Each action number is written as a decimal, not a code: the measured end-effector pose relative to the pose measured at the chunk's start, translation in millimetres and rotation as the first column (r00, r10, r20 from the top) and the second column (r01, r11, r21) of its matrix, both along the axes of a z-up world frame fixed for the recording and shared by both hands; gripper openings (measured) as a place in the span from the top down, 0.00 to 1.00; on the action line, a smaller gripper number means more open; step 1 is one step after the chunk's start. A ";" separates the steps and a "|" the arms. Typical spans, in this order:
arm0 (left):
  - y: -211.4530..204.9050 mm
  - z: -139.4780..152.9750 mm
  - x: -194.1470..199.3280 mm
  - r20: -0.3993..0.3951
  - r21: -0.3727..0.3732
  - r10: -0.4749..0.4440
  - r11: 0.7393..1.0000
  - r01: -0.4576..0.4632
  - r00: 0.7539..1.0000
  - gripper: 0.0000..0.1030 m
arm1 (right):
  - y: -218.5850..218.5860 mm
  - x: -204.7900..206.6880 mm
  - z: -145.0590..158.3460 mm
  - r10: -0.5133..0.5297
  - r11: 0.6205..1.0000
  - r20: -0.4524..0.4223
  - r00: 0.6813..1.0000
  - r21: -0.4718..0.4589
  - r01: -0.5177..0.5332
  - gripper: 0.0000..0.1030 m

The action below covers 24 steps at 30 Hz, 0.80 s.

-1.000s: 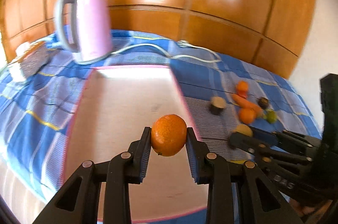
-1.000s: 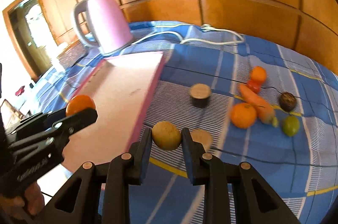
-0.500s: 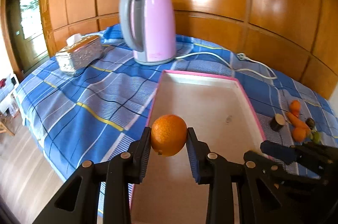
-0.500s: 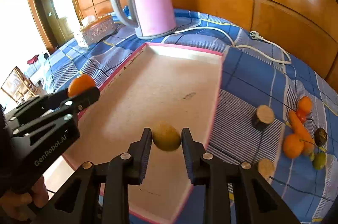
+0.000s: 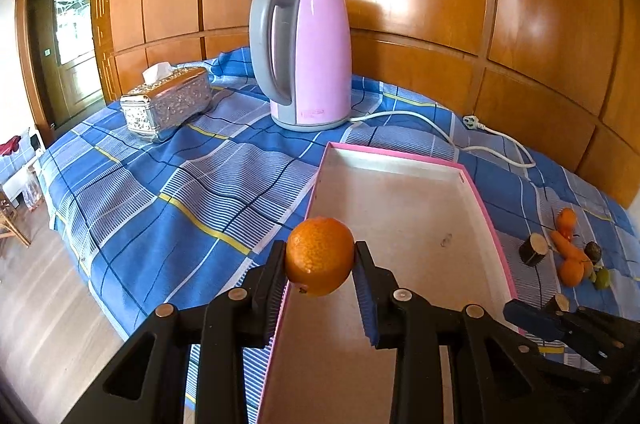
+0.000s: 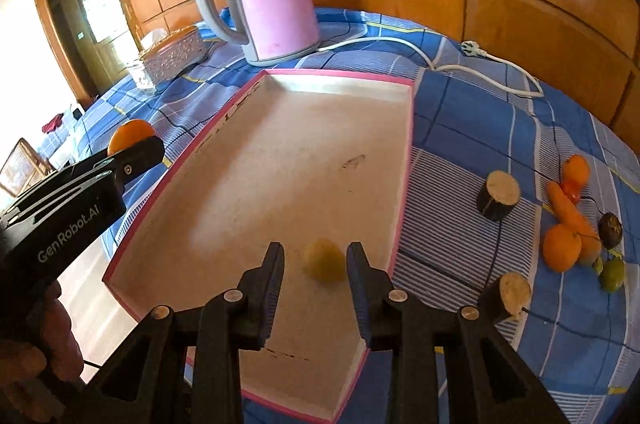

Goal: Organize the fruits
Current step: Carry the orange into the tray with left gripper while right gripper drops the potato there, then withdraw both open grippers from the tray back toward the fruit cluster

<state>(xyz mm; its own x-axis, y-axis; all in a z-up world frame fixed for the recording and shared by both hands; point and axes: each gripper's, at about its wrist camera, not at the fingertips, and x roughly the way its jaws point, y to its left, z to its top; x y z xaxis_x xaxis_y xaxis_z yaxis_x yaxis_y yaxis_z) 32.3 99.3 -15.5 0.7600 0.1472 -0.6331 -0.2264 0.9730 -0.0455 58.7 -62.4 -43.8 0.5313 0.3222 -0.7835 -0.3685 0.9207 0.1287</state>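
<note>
Right wrist view first: the pink-rimmed tray (image 6: 340, 76) lies open on the counter (image 6: 460, 112) under its blue checked cloth. One thing is inside it, a yellow fruit (image 6: 325, 260), blurred, low over the pale floor near the front right corner. I can't tell whether it rests there or is mid-air. The right gripper (image 6: 316, 253) has just been opening. Its jaws now stand either side of that fruit with daylight on both flanks, pressing on nothing.

Off to the left, a hand (image 6: 32, 364) carries the left gripper (image 5: 319, 250). It's clamped tight on an orange (image 5: 320, 256), round, bright and dimpled, with a small dark stem end underneath. From the left wrist view the orange hangs right over the tray's near left rim, not yet set down.

Scanning the surroundings from the left:
- a silver embossed tissue box (image 5: 168, 102)
- a pink and grey kettle (image 5: 304, 52) just behind the tray, its white cord (image 5: 440, 128) snaking off right
- two stubby round-cut pieces (image 6: 498, 200) just right of the tray
- a loose cluster further right: a carrot (image 6: 568, 208), a second orange (image 6: 562, 248), a smaller orange fruit (image 6: 576, 170), a dark fruit (image 6: 611, 224) and a green one (image 6: 614, 274)

Nothing blocks the tray floor.
</note>
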 end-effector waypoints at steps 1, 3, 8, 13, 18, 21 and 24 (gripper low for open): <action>0.2 0.5 0.1 0.001 0.000 0.000 1.000 0.000 1.000 0.68 | -0.6 -0.8 0.8 -0.004 1.000 0.003 1.000 0.000 0.004 0.68; -0.7 1.4 -0.2 -0.003 0.000 0.002 1.000 -0.002 1.000 0.68 | -2.2 -2.2 2.3 -0.014 1.000 0.012 1.000 0.000 0.014 0.67; -2.2 3.6 -1.5 0.008 0.009 0.001 1.000 -0.001 1.000 0.59 | -7.9 -6.0 8.5 -0.042 0.999 0.039 0.998 0.005 0.042 0.67; -4.5 5.7 -3.6 0.020 0.013 -0.002 1.000 0.002 1.000 0.50 | -15.1 -6.6 12.6 -0.070 0.998 0.053 0.996 0.008 0.070 0.67; -11.0 5.2 -5.5 0.019 0.020 -0.025 1.000 0.024 1.000 0.50 | -28.0 -6.9 13.0 -0.115 0.993 0.051 0.992 0.022 0.114 0.67; -17.5 5.1 -7.2 0.017 0.025 -0.040 0.999 0.040 0.999 0.50 | -37.5 -6.7 13.2 -0.147 0.989 0.049 0.988 0.031 0.146 0.67; -23.7 4.4 -8.1 0.013 0.028 -0.060 0.998 0.060 0.998 0.50 | -49.7 -7.4 14.4 -0.188 0.982 0.056 0.981 0.036 0.186 0.67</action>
